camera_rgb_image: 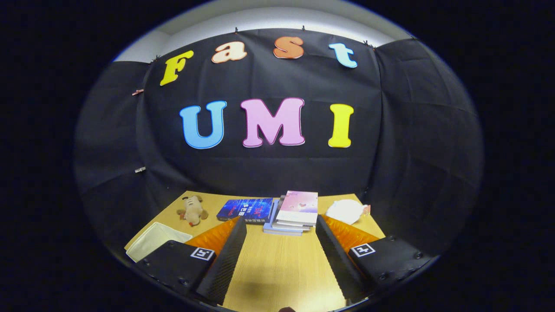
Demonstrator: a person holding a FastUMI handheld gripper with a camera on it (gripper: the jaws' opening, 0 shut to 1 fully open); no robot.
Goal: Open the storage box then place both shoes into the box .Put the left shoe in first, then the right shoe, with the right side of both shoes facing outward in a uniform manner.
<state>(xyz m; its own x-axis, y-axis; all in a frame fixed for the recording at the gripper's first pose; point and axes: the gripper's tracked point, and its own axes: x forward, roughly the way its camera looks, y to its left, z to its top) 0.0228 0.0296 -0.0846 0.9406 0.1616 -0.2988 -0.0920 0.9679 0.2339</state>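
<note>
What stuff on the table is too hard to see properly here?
- Pale container, gripper view: its near part is hidden behind the gripper's open fingers, so whether it is the storage box is unclear.
- White object beyond the fingers: too small to tell if it is a shoe.
- Book stack: lower books covered by the top one.
- Blue book: cover too small to make out.

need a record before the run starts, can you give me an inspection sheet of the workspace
surface: wooden table, bare between the fingers.
job's things: pale open-topped box at the near corner beside one finger; shoes nothing seen.
clutter: plush toy, dark blue book, stack of books just ahead of the fingers, white crumpled object, all beyond the fingers.
grippers: gripper open, fingers wide apart, holding nothing.
cables: nothing seen.
surroundings: black cloth wall behind the table.
</note>
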